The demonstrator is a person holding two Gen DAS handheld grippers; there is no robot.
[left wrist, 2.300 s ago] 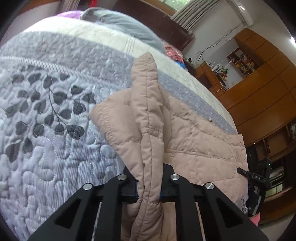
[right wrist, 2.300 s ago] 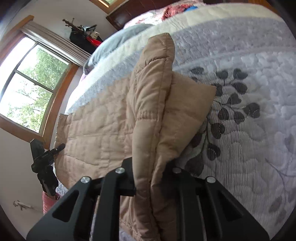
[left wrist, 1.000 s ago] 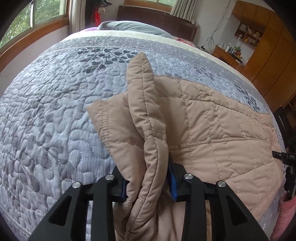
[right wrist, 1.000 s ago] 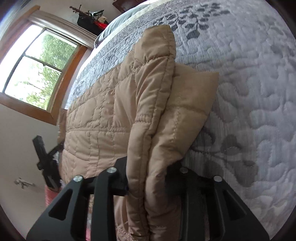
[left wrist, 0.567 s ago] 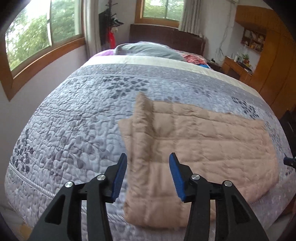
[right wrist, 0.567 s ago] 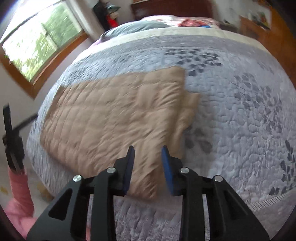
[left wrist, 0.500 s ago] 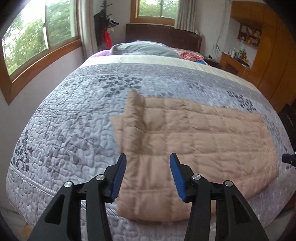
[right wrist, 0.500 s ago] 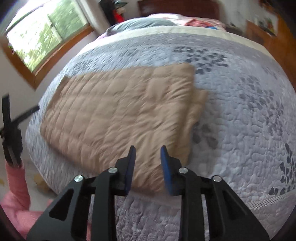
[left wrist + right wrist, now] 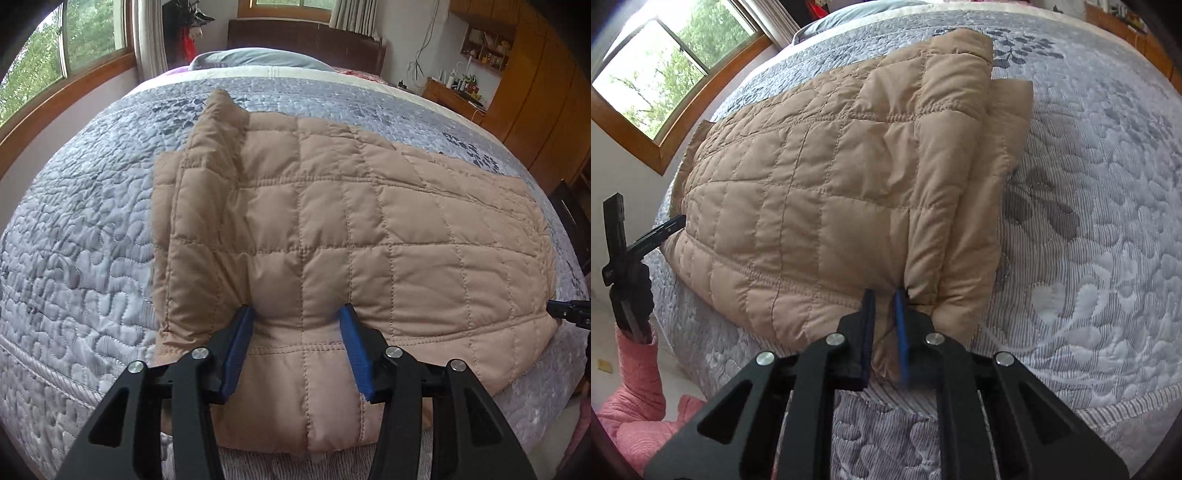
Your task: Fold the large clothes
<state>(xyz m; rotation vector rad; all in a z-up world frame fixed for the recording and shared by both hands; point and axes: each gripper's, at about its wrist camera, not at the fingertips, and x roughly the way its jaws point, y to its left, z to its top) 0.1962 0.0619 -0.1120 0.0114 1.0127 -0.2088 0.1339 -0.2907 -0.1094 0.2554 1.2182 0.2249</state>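
**Quilted coat lies folded on bed as two tools meet its near edge**

A tan quilted coat (image 9: 332,206) lies flat across a grey-lilac leaf-stitched bedspread (image 9: 81,221), its near hem at the foot edge of the bed and one side folded over into a thick ridge. The left tool (image 9: 297,317) stands over that hem with its blue-padded jaws spread wide; a puffed panel of the coat bulges up between them, and the jaws have just been opening. Whether the pads still touch the cloth cannot be told. The right tool (image 9: 884,295) sits at the coat's folded corner, its jaws having just closed to a narrow slit that pinches a thin pleat of the tan fabric. A pink sleeve (image 9: 635,365) shows at the far left of the right wrist view, below the black frame of the other tool. No brand, label or legible writing shows on the coat, the bedspread or either tool.
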